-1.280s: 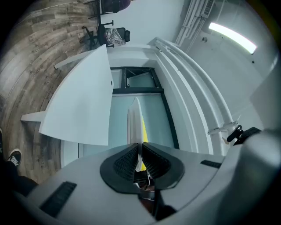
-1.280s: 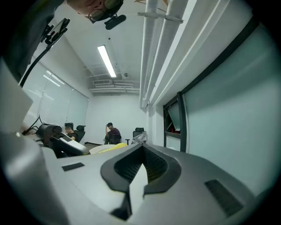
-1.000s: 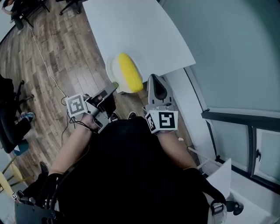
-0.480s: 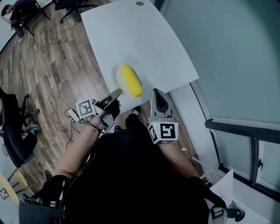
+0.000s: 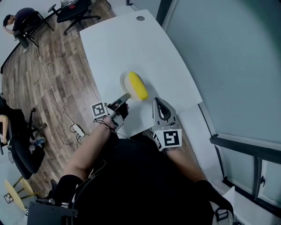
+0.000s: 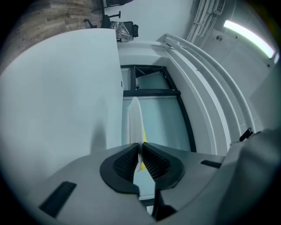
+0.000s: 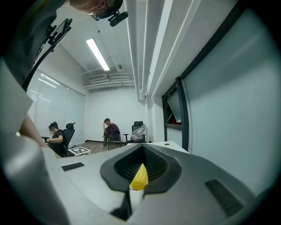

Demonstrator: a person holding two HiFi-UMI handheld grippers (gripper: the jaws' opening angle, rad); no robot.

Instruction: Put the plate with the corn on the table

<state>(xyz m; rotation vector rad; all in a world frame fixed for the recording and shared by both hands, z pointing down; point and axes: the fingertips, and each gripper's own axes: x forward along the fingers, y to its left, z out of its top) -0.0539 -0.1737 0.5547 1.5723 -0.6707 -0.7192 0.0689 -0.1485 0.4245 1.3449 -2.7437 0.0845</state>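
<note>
A white plate (image 5: pixel 127 81) with a yellow corn cob (image 5: pixel 138 86) on it is over the white table (image 5: pixel 131 44), near its front edge. My left gripper (image 5: pixel 126 96) is rolled on its side and shut on the plate's near rim; the rim (image 6: pixel 134 116) runs edge-on out of its pads. Whether the plate rests on the table I cannot tell. My right gripper (image 5: pixel 156 100) stands just right of the plate, apart from it, jaws together and empty. The corn's tip (image 7: pixel 139 176) shows low between its jaws.
A round cable hole (image 5: pixel 140 18) sits at the table's far end. Office chairs (image 5: pixel 74 9) and a seated person (image 5: pixel 18 22) are beyond it. A cable (image 5: pixel 50 83) and power strip (image 5: pixel 78 128) lie on the wood floor at left. A glass wall (image 5: pixel 228 66) runs along the right.
The plate with the corn has gone forward from over the floor, off the table's front edge, to over the table. Both grippers moved forward with it.
</note>
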